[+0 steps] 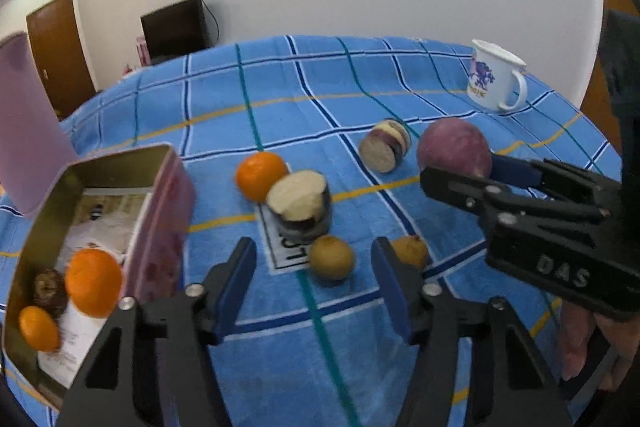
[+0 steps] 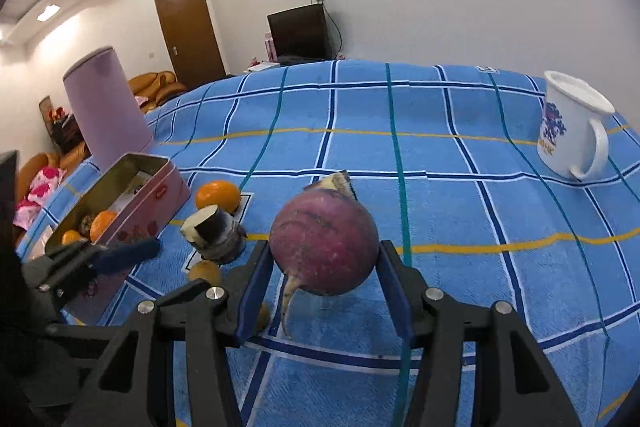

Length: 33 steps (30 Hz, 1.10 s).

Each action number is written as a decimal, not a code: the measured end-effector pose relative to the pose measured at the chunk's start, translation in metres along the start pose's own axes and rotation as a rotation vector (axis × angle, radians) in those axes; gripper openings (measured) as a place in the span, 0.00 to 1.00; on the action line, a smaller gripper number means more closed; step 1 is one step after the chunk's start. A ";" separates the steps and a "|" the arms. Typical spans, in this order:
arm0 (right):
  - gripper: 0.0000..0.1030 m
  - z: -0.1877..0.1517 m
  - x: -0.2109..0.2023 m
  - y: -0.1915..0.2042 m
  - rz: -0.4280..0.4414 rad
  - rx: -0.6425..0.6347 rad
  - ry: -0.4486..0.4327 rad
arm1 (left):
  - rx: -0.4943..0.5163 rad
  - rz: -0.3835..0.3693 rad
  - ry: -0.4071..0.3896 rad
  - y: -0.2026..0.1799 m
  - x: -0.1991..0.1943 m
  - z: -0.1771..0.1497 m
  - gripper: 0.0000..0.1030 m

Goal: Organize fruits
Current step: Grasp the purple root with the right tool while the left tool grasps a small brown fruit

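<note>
— Blue-padded black fingers of the left gripper (image 1: 314,291) stand wide apart, nothing between them. What lies past them in the left view?

— Two small brown, rough-skinned fruits (image 1: 332,257), one between the tips, one behind the right finger. Beyond sit a cut purple tuber (image 1: 301,205) with a pale, matte face, a glossy orange (image 1: 260,175) touching it, and a sliced piece (image 1: 385,146) farther back.

— And the tin (image 1: 160,163)?

— Rectangular, metal, pink outside, gold inside, at the left. Two oranges and a dark knobbly item lie in it on paper.

— Right view?

— Same kind of fingers: the right gripper (image 2: 324,267) is clamped on a turnip (image 2: 324,247), round, dull purple-red, faintly streaked, a pale tail root hanging down. It is held off the cloth (image 2: 440,187), a blue checked towel-like weave with yellow and teal lines.

— Anything else?

— A white enamel mug (image 2: 572,131) with a purple print at the far right, and a lilac cylinder (image 2: 106,107) behind the tin.
</note>
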State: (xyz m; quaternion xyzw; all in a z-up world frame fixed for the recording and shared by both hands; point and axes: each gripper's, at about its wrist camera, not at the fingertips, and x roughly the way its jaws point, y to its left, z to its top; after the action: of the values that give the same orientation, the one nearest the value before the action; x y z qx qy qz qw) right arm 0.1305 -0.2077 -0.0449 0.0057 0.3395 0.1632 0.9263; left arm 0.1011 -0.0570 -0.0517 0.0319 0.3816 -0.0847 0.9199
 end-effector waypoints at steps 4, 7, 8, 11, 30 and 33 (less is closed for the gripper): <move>0.53 0.000 -0.003 0.001 0.006 -0.008 -0.008 | -0.011 -0.018 0.052 0.001 0.012 0.001 0.35; 0.53 -0.001 -0.002 0.001 0.009 -0.006 -0.011 | -0.032 -0.044 0.068 0.004 0.014 -0.001 0.27; 0.53 -0.001 -0.001 0.000 0.013 -0.001 -0.008 | -0.034 -0.047 0.066 0.005 0.014 -0.001 0.27; 0.53 -0.002 -0.002 -0.003 0.020 0.014 -0.009 | -0.042 -0.051 0.056 0.007 0.011 -0.001 0.27; 0.53 -0.003 -0.017 0.001 0.049 -0.006 -0.090 | -0.066 0.035 -0.122 0.013 -0.023 -0.003 0.27; 0.53 -0.003 -0.018 0.003 0.047 -0.012 -0.098 | -0.064 0.045 -0.141 0.012 -0.027 -0.003 0.27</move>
State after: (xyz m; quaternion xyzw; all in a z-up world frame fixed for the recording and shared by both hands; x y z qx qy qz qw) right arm 0.1147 -0.2107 -0.0358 0.0159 0.2926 0.1863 0.9378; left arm 0.0824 -0.0410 -0.0349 0.0049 0.3176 -0.0535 0.9467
